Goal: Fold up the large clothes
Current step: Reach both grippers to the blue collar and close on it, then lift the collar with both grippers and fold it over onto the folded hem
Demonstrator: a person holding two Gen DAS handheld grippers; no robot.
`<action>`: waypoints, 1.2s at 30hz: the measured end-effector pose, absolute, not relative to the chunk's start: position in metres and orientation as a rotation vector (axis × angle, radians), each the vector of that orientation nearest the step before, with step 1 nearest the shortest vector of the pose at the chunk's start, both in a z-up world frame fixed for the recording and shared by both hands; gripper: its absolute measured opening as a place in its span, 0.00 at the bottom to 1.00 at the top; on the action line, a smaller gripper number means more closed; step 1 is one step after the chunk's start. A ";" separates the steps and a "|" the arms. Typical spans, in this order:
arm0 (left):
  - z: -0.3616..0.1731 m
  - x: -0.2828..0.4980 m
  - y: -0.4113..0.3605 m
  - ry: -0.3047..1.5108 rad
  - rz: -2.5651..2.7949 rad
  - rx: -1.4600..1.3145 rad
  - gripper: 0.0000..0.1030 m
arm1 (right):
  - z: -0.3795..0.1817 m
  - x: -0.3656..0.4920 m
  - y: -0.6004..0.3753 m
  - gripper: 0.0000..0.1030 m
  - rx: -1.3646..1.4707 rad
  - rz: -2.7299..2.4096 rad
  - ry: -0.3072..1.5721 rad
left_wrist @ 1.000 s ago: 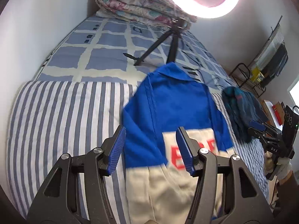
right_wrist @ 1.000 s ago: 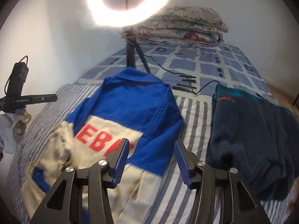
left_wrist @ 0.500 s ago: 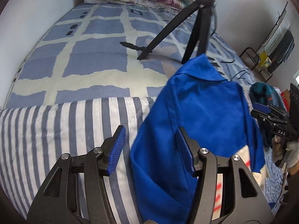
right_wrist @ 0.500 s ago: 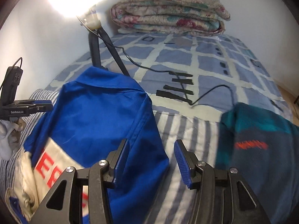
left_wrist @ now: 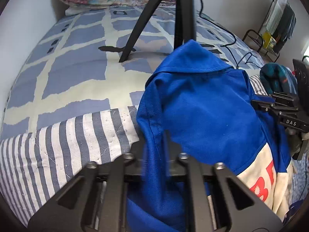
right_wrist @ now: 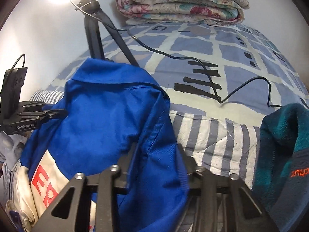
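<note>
I see the blue jacket (left_wrist: 202, 106) lying on the striped blanket (left_wrist: 67, 145) of the bed, its collar toward the tripod (left_wrist: 183, 15). My left gripper (left_wrist: 154, 145) is closing its jaws on the jacket's left shoulder seam, with the cloth between them. My right gripper (right_wrist: 156, 154) is closing on the other shoulder (the fabric bunches there). A teal fleece (right_wrist: 285, 145) lies just beside it.

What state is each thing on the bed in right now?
Jacket: bunched up, shoulders pinched, not yet folded.
Left gripper: closing on the jacket's shoulder seam.
Right gripper: closing on the other shoulder seam.
Fleece: lying loose, unfolded.
Quilt: folded.
Tripod: standing.
</note>
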State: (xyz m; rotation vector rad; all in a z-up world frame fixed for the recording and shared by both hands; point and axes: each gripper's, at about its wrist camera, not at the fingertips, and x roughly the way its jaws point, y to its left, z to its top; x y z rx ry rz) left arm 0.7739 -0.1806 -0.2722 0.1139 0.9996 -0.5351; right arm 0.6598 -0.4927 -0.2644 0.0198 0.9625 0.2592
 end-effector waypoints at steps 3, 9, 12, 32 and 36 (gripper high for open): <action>-0.265 0.765 -0.184 0.956 -0.513 0.156 0.03 | -0.261 0.653 -0.480 0.04 -0.053 0.238 0.935; -0.242 0.748 -0.180 0.887 -0.510 0.129 0.02 | -0.241 0.636 -0.476 0.02 -0.064 0.211 0.856; -0.230 0.737 -0.175 0.857 -0.513 0.113 0.02 | -0.226 0.626 -0.479 0.01 -0.039 0.216 0.821; -0.127 0.576 -0.109 0.731 -0.539 -0.016 0.02 | -0.109 0.460 -0.455 0.01 -0.042 0.313 0.613; -0.113 0.526 -0.098 0.722 -0.548 -0.033 0.02 | -0.102 0.407 -0.447 0.01 -0.048 0.319 0.616</action>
